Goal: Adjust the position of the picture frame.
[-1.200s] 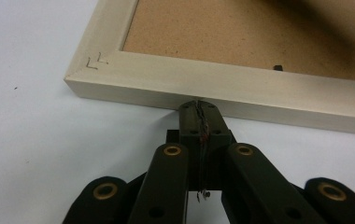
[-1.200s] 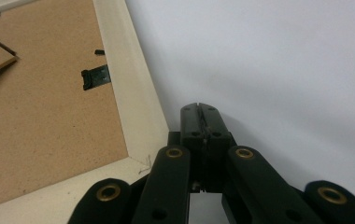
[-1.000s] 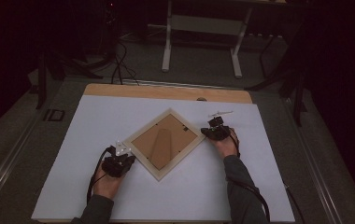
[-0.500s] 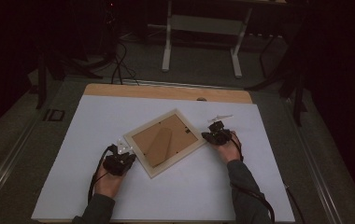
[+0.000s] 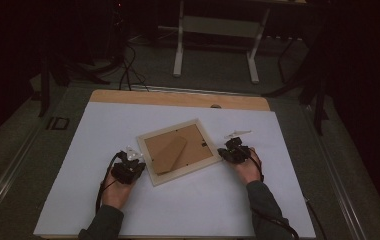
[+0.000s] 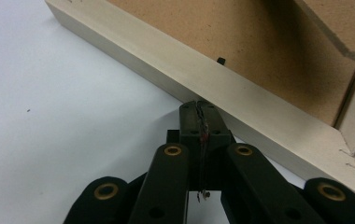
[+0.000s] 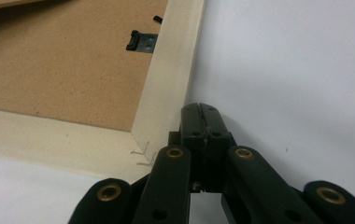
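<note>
Two grippers, left [image 5: 134, 161] and right [image 5: 229, 150], both clenched on nothing, press their tips against opposite edges of the picture frame [image 5: 179, 150] (face down) lying mid-table [image 5: 78, 150].

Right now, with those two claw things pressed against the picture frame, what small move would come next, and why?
Probably a further nudge by the right gripper to square the picture frame, which lies face down and skewed on the white table. Both grippers' jaws are shut, the left gripper braced against the opposite edge.
</note>
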A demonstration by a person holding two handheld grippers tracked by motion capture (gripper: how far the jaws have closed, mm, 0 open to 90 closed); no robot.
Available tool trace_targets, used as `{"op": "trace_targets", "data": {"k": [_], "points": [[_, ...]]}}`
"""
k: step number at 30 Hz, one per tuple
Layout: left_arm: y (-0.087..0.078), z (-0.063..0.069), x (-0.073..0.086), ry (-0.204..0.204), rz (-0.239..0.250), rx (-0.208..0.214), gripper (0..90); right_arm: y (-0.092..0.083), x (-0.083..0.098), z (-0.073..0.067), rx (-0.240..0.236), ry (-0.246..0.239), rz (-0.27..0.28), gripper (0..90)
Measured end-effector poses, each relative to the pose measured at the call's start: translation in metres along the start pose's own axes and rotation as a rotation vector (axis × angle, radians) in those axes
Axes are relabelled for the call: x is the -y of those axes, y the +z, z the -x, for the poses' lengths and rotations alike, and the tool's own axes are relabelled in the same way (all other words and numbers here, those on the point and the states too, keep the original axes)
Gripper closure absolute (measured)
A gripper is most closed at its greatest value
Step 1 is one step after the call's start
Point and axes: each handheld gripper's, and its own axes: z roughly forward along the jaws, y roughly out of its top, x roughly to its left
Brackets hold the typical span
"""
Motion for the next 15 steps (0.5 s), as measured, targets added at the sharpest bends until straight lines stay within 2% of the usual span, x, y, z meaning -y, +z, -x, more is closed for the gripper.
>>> {"op": "trace_targets", "data": {"k": [8,15], "points": [[0.003,-0.005,-0.004,0.007,-0.009,0.009,90.0,-0.010,0.013,-0.007,-0.001,-0.011,-0.001,90.0],[0.005,-0.008,-0.004,-0.006,0.011,0.016,90.0,-0.016,0.022,-0.011,-0.002,-0.013,0.014,90.0]]}}
